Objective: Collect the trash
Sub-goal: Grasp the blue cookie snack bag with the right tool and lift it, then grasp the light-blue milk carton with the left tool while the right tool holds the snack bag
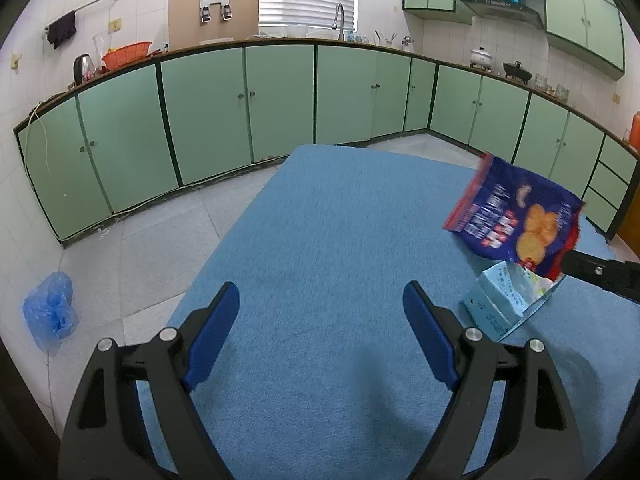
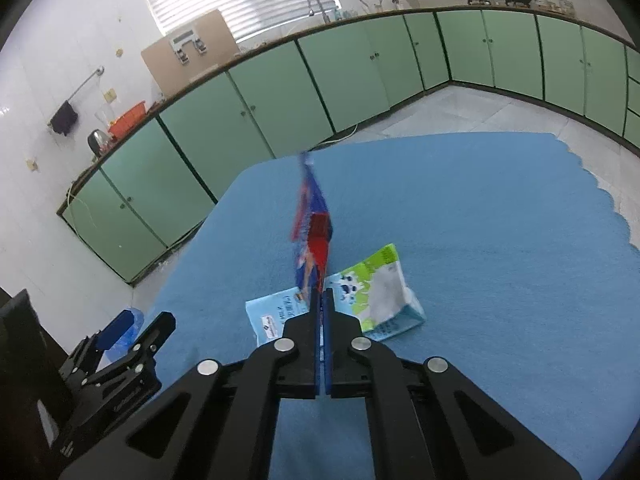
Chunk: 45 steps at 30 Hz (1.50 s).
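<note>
My right gripper (image 2: 322, 294) is shut on a blue and red snack bag (image 2: 314, 224) and holds it up above the blue table. The left wrist view shows that bag (image 1: 516, 216) hanging at the right, pinched by the right gripper (image 1: 568, 262). A light blue milk carton (image 2: 372, 296) lies flat on the table just under the bag; it also shows in the left wrist view (image 1: 504, 300). My left gripper (image 1: 320, 332) is open and empty above the table, left of the carton. It shows at the lower left of the right wrist view (image 2: 132, 330).
The table wears a blue cloth (image 1: 340, 220) with a scalloped right edge (image 2: 616, 216). A blue plastic bag (image 1: 50, 312) lies on the tiled floor at the left. Green cabinets (image 1: 200, 108) line the walls beyond the table.
</note>
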### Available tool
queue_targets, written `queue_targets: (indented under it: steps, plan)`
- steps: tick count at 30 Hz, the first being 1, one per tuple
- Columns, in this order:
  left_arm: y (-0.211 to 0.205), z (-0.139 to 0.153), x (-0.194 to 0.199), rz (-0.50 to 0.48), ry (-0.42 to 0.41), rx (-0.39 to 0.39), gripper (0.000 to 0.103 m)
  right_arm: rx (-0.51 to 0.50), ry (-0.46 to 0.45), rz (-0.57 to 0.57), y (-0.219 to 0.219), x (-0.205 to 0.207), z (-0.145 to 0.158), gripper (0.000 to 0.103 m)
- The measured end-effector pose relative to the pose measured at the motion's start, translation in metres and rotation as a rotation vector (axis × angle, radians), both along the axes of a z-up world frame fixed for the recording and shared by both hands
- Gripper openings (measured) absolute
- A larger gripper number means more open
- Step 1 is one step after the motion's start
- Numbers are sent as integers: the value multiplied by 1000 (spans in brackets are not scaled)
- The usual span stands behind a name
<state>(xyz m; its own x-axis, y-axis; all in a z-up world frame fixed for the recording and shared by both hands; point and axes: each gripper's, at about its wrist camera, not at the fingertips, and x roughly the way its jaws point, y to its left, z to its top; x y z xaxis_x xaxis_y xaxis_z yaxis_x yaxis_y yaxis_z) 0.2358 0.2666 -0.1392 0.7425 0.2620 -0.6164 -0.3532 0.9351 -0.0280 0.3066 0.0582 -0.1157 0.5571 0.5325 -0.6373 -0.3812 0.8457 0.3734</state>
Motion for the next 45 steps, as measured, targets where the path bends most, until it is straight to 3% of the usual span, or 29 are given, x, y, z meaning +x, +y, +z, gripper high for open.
queue_targets:
  steps: [13,26,28,32,37,40,45]
  plan:
    - [-46,-2,24,-189,-23,-133,88,38,-3,-114,-63,-3,4,1]
    - [-66,-27,64,-289,94,-182,88,17,-16,-163,-89,-8,5,1]
    - [-70,-29,68,-295,111,-178,86,16,-10,-166,-92,-7,4,1]
    - [-80,-32,70,-324,127,-205,69,12,-1,-173,-98,-6,1,1]
    - [-107,-35,59,-393,154,-222,69,5,8,-187,-108,-7,-2,1]
    - [-117,-33,57,-408,153,-173,73,5,11,-196,-114,-7,-2,1]
    - [-102,-26,72,-349,137,-116,81,13,16,-206,-120,-8,-3,1]
